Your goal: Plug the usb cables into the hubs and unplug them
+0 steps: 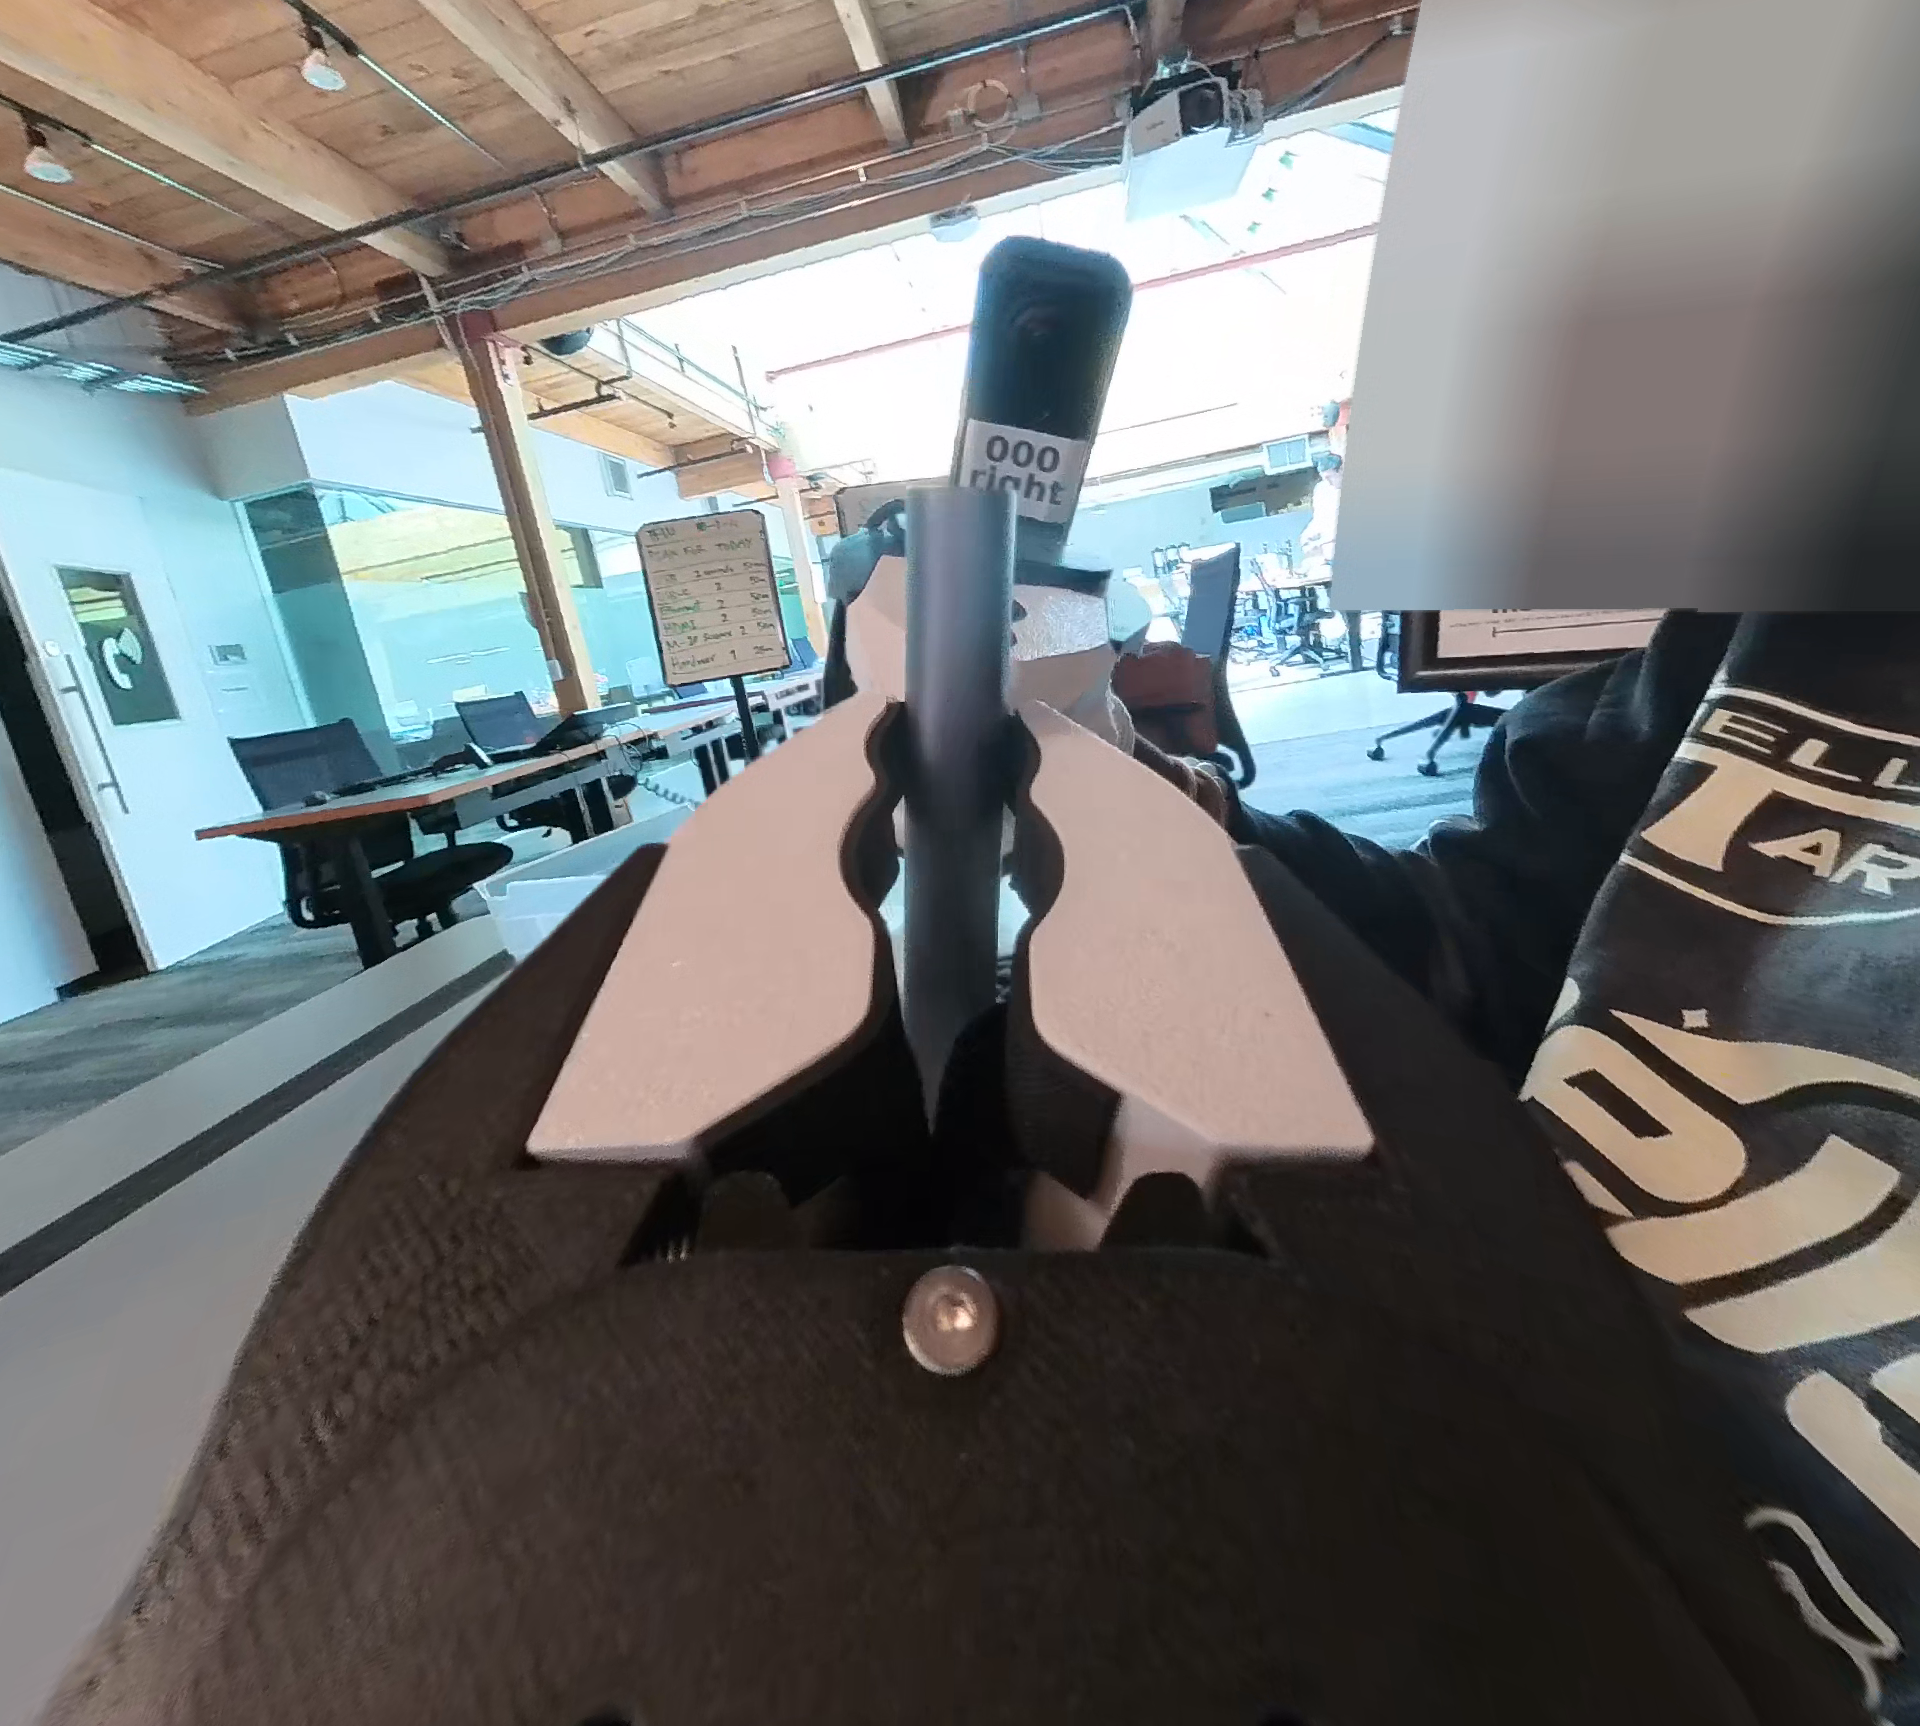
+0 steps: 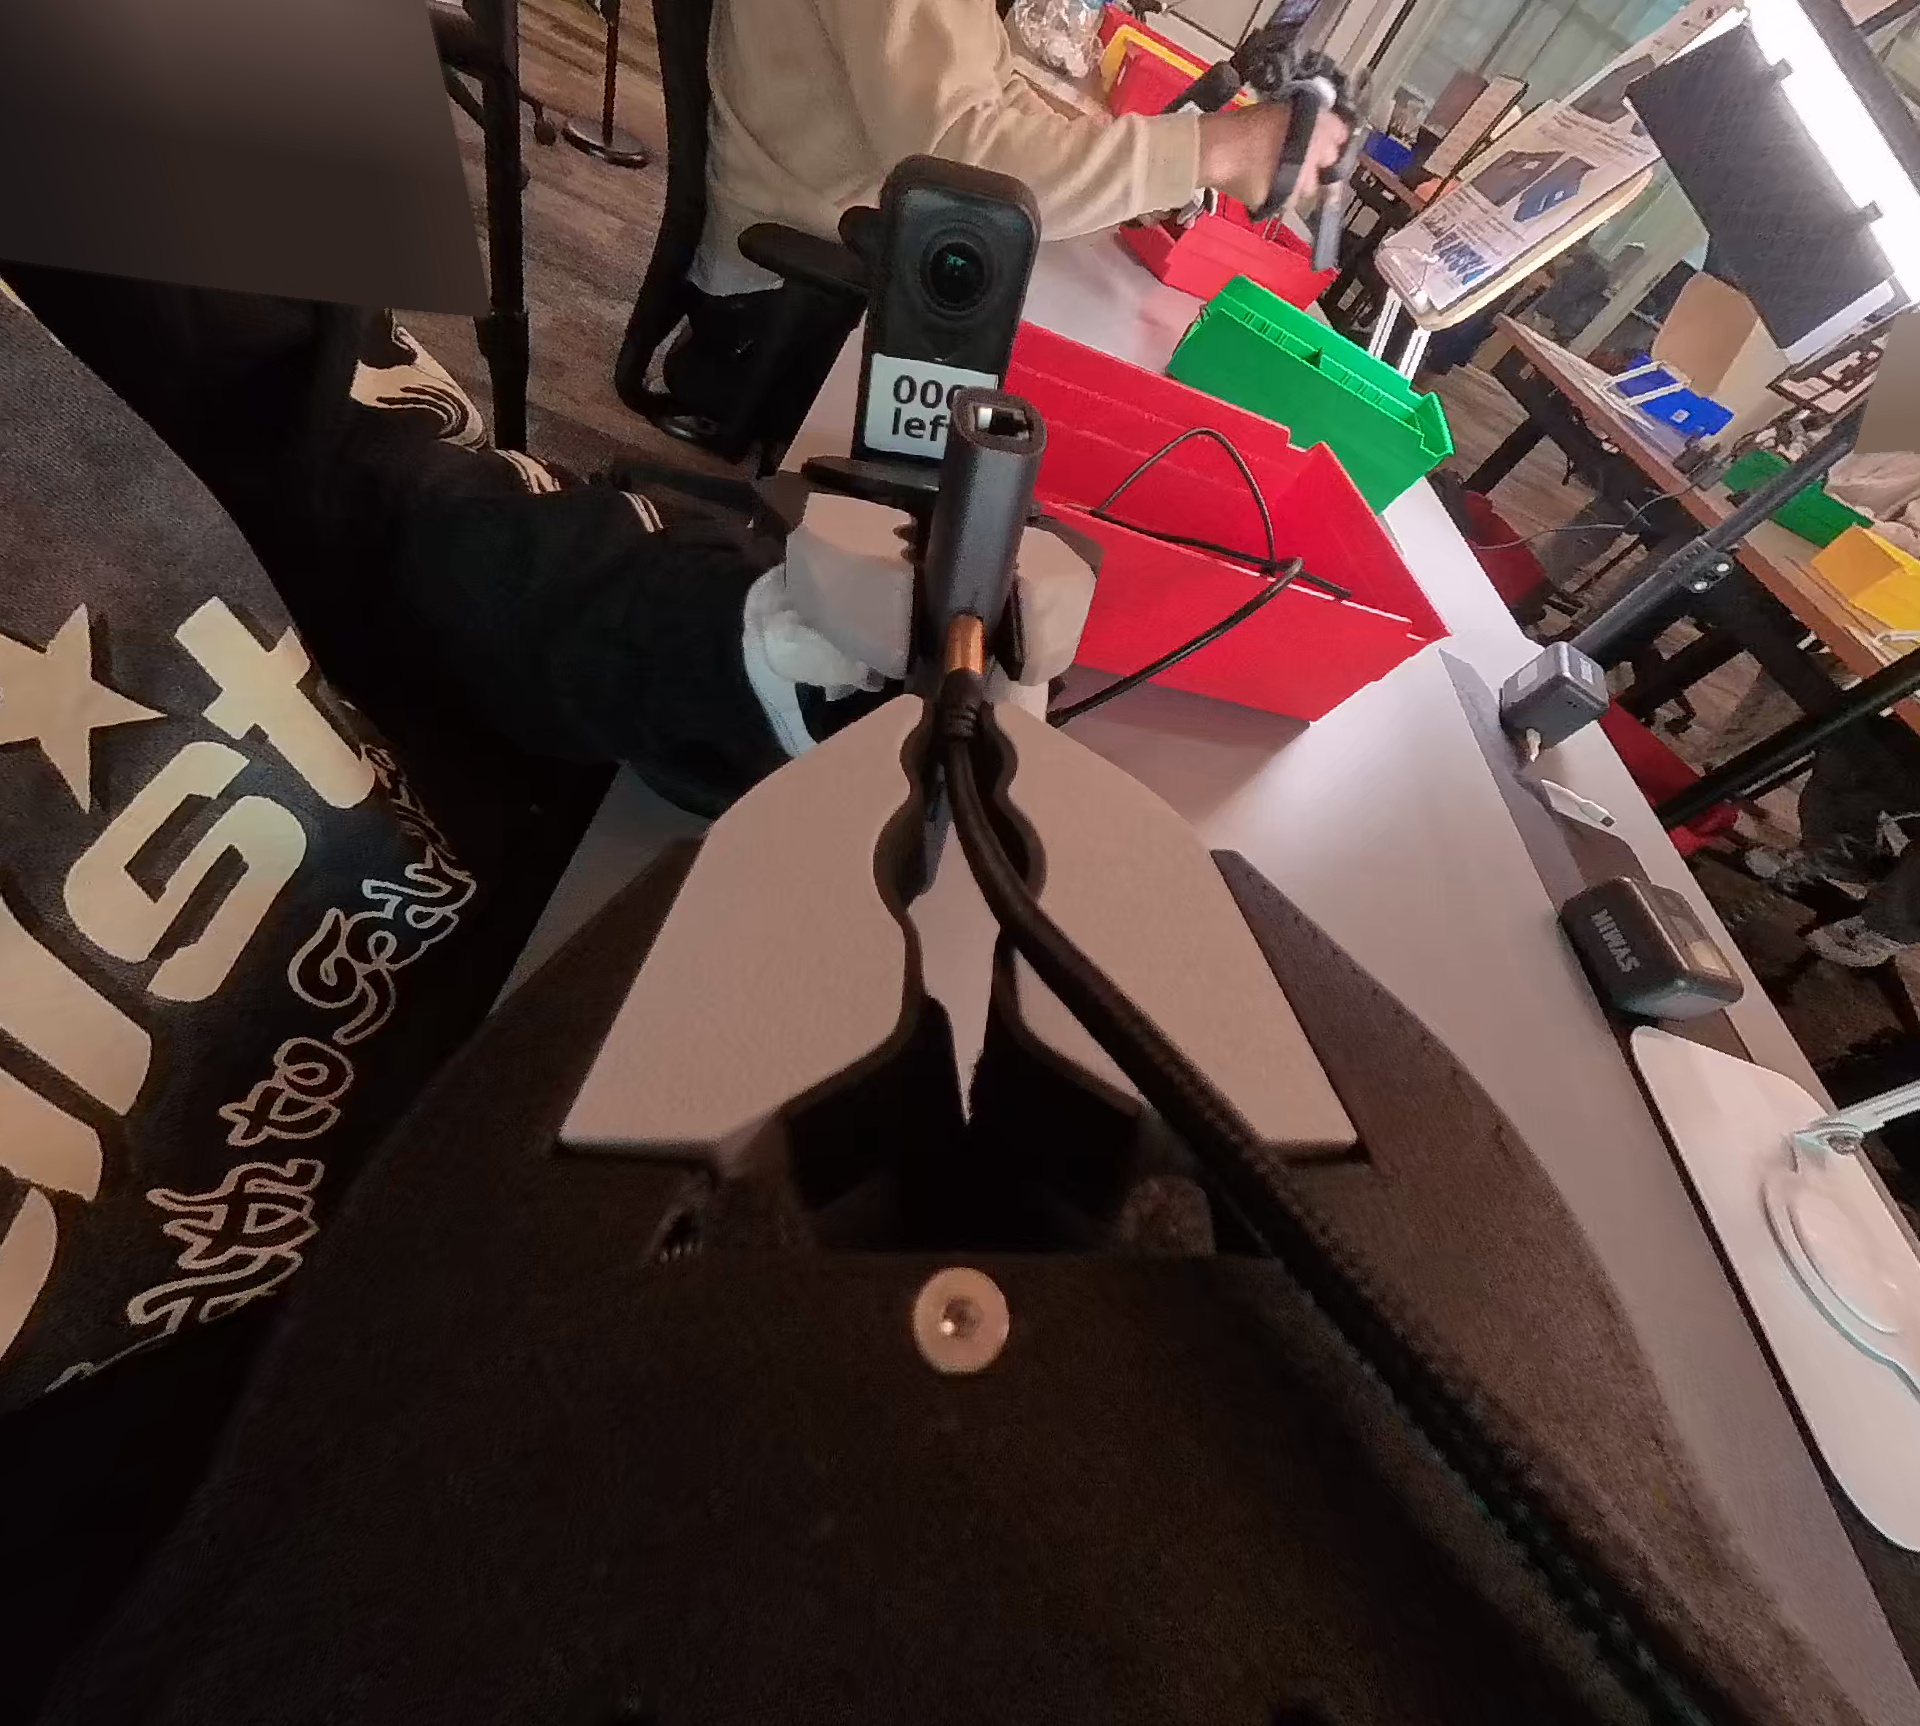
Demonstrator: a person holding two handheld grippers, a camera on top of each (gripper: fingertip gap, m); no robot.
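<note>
Now, left gripper [image 1: 954, 726]: its two fingers are squeezed tight on the hub and hold it up in the air, over the table.
Hub [image 1: 958, 637]: it stands straight up between the left fingers, with one end poking out toward the right gripper.
Plug [image 2: 969, 653]: it sits right at the end of the hub and touches it. I cannot tell if it is pushed all the way in.
Right gripper [image 2: 961, 720]: its fingers are pinched shut on the cable, just behind the plug.
Done, I think: both things are picked up and brought together.
Left to do, I think: finish the push if it needs one, then pull the plug out again. Other cables or hubs may be waiting, but I see none for sure.
Hub look: long, thin, grey and smooth, like a small metal bar, with a hole for a plug in its far end.
Plug look: a shiny copper ring, small and round.
Cable [image 2: 1039, 907]: black, thick, bendy, with a woven skin.
Finger look: flat and pale, with wavy black edges inside for gripping.
Gripper body: black and rough.
Red bin [image 2: 1195, 596]: hard plastic, with a thin black wire looping in it.
Green bin [image 2: 1299, 367]: same plastic, behind the red one.
Table [image 2: 1351, 845]: pale, flat, smooth.
</note>
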